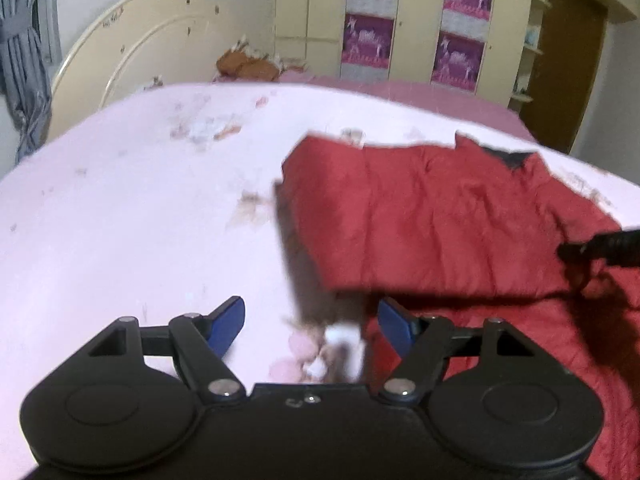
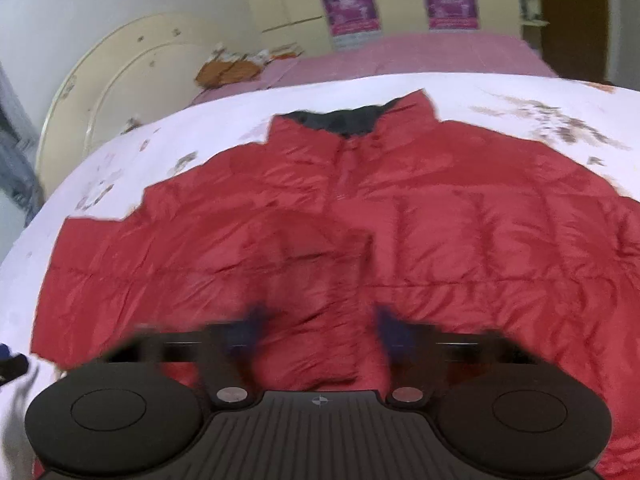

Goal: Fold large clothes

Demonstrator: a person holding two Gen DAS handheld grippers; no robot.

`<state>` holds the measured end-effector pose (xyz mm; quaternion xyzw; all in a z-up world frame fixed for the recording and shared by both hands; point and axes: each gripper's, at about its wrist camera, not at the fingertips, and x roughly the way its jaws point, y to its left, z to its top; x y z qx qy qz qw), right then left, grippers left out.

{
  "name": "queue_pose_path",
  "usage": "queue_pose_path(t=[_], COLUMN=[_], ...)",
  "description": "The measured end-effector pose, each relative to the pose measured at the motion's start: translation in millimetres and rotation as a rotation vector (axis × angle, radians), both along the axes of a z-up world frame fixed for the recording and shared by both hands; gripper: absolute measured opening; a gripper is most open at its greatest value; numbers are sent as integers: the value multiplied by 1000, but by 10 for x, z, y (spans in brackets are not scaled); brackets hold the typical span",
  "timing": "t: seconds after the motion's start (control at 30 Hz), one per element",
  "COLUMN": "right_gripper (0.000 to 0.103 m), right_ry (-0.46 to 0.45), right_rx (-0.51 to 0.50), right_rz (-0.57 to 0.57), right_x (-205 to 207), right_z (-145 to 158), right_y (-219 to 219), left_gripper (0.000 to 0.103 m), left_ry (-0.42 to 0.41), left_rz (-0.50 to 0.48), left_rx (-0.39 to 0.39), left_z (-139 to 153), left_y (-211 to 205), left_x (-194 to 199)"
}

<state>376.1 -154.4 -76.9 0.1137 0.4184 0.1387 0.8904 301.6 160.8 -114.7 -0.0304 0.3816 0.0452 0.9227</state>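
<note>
A red puffer jacket [image 2: 360, 220] with a dark collar lining [image 2: 344, 120] lies front up on the pink-white bedspread [image 2: 120, 168]. In the left wrist view the jacket [image 1: 420, 216] lies to the right, its left sleeve folded in over the body. My left gripper [image 1: 310, 320] is open and empty, low over the bedspread [image 1: 120, 220] at the jacket's left edge. My right gripper [image 2: 320, 324] is open over the jacket's lower middle, blurred by motion; its tip also shows in the left wrist view [image 1: 600, 246] at the right edge.
A cream headboard [image 1: 132, 52] stands at the back left, with orange-brown pillows [image 1: 248, 64] beside it. A cream wardrobe [image 1: 412, 20] with purple posters and a brown door [image 1: 568, 60] stand behind the bed. Grey curtains [image 1: 24, 60] hang far left.
</note>
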Motion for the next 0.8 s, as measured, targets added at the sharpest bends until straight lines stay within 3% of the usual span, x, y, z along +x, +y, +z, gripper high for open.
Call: queue_pose_path(t=[0.1, 0.2, 0.3, 0.43, 0.63, 0.8], right_gripper=[20, 20, 20, 20, 20, 20], right_ry=[-1, -79, -147, -175, -127, 2], right_rx=[18, 12, -16, -52, -73, -135], right_rz=[23, -14, -70, -148, -215, -242], right_x=[-10, -43, -70, -103, -195, -208], right_z=[44, 254, 490, 627, 504, 126], right_y=[4, -72, -293, -619, -966, -1018], left_gripper=[71, 67, 56, 42, 18, 16], left_ry=[7, -19, -61, -67, -66, -36], left_rz=[-37, -49, -51, -87, -165, -175], left_rx=[37, 87, 123, 139, 156, 124], left_z=[-104, -179, -211, -262, -315, -362], left_y=[-136, -256, -327, -433, -603, -637], left_x=[107, 225, 351, 487, 556, 582])
